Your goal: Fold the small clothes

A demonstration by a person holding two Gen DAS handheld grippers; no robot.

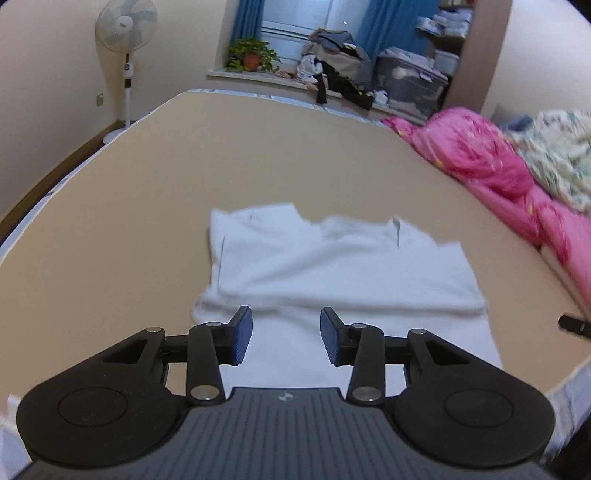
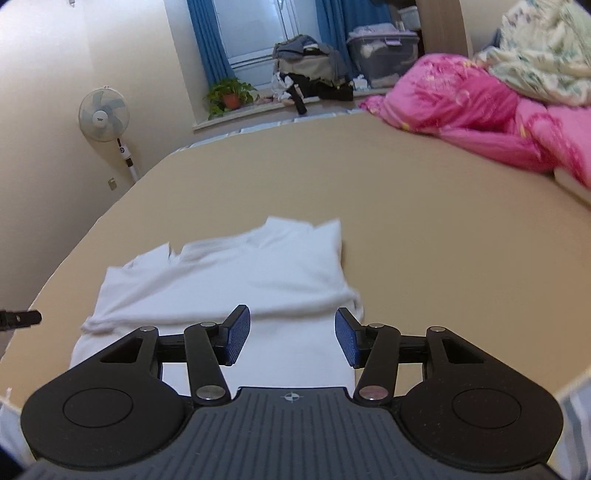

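Observation:
A white small garment (image 1: 332, 266) lies flat on the tan bed sheet (image 1: 184, 177), with one layer folded over so a soft fold edge runs across it near my grippers. It also shows in the right wrist view (image 2: 236, 273). My left gripper (image 1: 286, 334) is open and empty, just above the garment's near part. My right gripper (image 2: 291, 336) is open and empty, above the same near part, toward its right edge. A tip of the other gripper shows at the frame edge in each view (image 1: 574, 325) (image 2: 18, 318).
A pink quilt (image 1: 491, 162) and a patterned blanket (image 1: 554, 155) are heaped on the bed's right side. A standing fan (image 1: 125, 33) is by the left wall. A potted plant (image 1: 251, 55), a clothes pile (image 1: 332, 62) and a storage box (image 1: 410, 81) sit by the window.

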